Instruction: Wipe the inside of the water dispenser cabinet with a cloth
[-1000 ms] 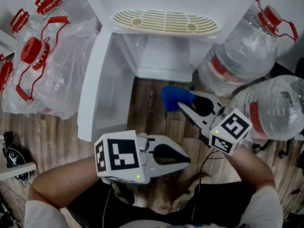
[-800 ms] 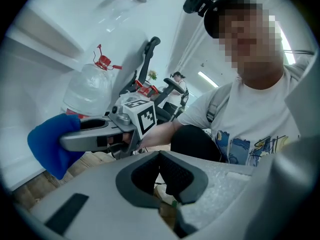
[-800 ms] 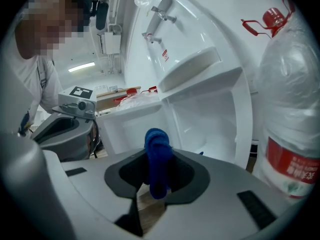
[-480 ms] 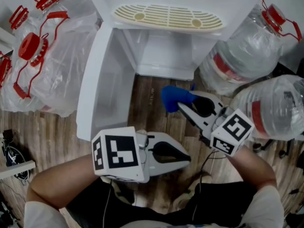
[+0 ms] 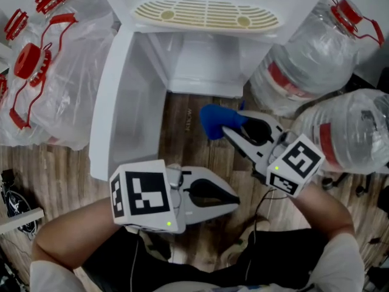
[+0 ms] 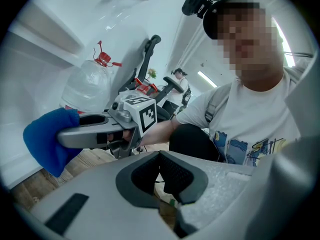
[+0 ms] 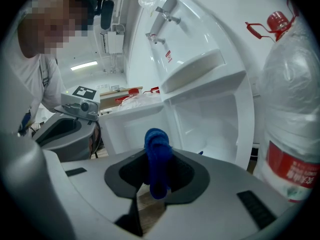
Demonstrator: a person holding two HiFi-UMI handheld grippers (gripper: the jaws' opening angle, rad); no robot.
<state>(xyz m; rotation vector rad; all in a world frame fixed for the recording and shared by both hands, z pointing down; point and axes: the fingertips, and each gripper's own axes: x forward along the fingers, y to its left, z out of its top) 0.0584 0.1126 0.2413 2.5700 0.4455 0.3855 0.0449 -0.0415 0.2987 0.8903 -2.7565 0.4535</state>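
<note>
My right claw (image 5: 226, 130) grips the blue cloth (image 5: 211, 120) just before the open cabinet (image 5: 203, 72); my left claw (image 5: 234, 201) is closed and empty. Wiping is not yet begun, I think: next the cloth must go inside, against a wall.

my right gripper (image 7: 157, 173) has its jaws pressed together on a blue cloth (image 7: 158, 154), which stands up bunched between them. beyond the jaws the white cabinet (image 7: 212, 126) is open, its door (image 7: 131, 125) swung out to the left. above the opening i see a pale drip tray (image 7: 194, 70) and two taps (image 7: 163, 13). a large water bottle (image 7: 292, 104) with a red cap and red label fills the right edge. the left gripper (image 7: 70, 128) sits at the left.
</note>
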